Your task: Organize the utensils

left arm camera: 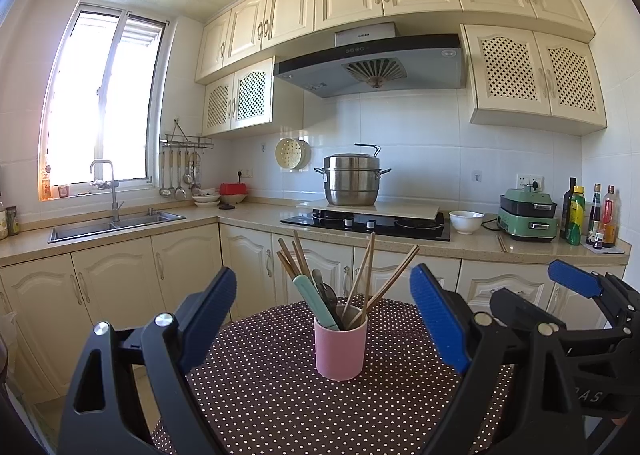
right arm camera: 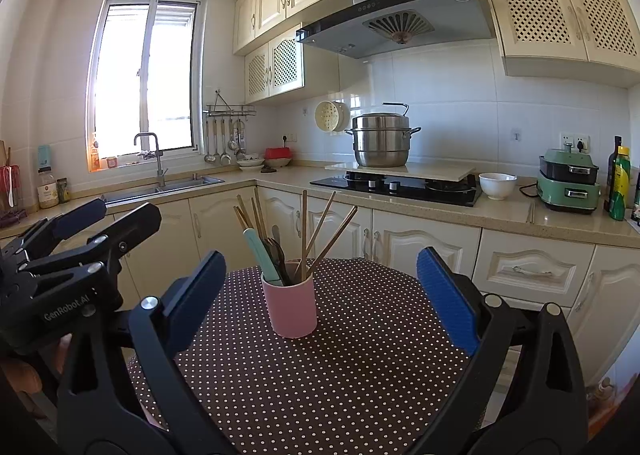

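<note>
Left gripper [left arm camera: 324, 319] hangs at the near edge of the polka-dot table [left arm camera: 280, 395], jaws spread wide and holding nothing, lined up on the pink cup [left arm camera: 340, 347], probably so either side can go in. The cup stands upright around the table's middle, toward the far edge. Stuffed in it: wooden chopsticks [left arm camera: 362, 279] fanning out, a mint-handled utensil [left arm camera: 314, 301] and some dark cutlery I can't make out. Right gripper [right arm camera: 320, 295] sits just beside the left, jaws also wide apart, empty, well short of the cup.
</note>
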